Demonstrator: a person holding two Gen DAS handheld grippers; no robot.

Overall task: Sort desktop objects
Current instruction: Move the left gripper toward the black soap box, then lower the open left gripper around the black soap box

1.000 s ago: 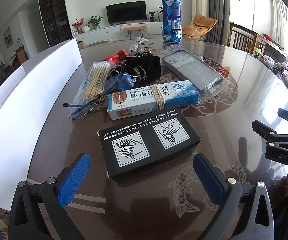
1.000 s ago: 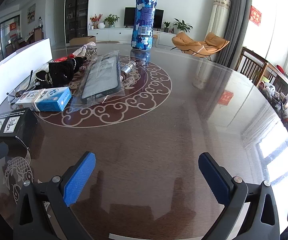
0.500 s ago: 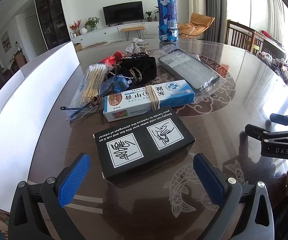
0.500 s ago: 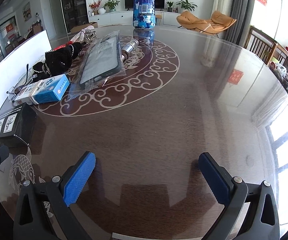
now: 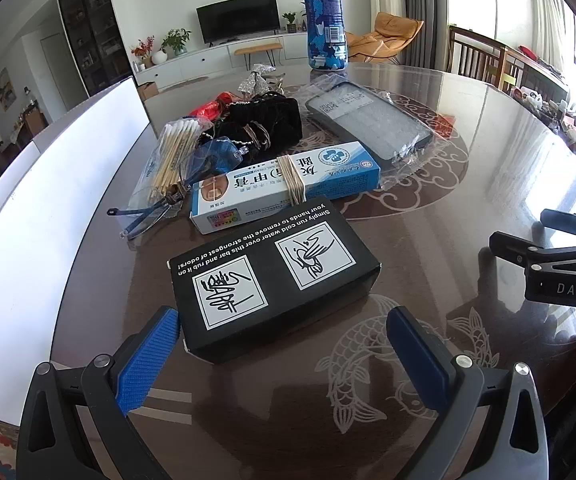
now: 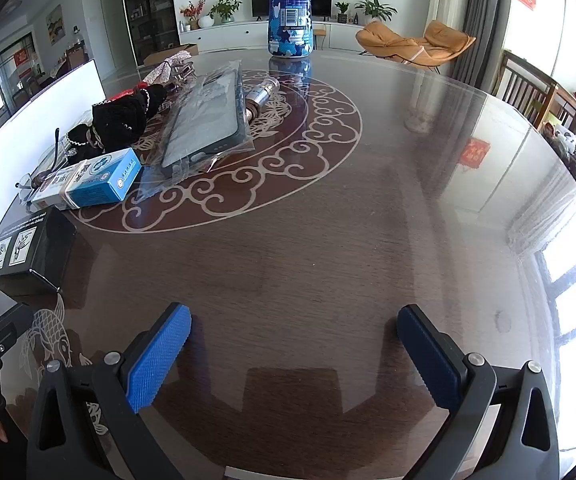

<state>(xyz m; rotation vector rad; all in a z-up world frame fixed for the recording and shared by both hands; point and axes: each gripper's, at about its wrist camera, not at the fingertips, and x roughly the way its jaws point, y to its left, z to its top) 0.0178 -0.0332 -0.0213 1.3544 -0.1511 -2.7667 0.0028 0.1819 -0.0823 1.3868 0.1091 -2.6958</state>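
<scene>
A black box [image 5: 272,276] with white pictograms lies on the round dark table, just ahead of my open left gripper [image 5: 284,344]; its near left corner is close to the left pad. Behind it lie a blue-white carton [image 5: 288,180] bound with a rubber band, glasses [image 5: 144,216], a bag of cotton swabs [image 5: 168,160], a black pouch [image 5: 264,126] and a bagged grey case [image 5: 367,120]. My right gripper [image 6: 293,344] is open and empty over bare table; the black box [image 6: 28,256] and carton [image 6: 88,180] show at its left.
A tall blue camouflage bottle [image 5: 323,20] stands at the table's far side, also in the right wrist view [image 6: 289,8]. A small metal cylinder [image 6: 260,98] lies beside the case. A white panel [image 5: 48,184] runs along the table's left edge. The right gripper's frame [image 5: 559,264] shows at the right.
My left gripper has moved forward and lower toward the black box, which now sits close between the pads. My right gripper has tilted down and advanced slightly over the table.
</scene>
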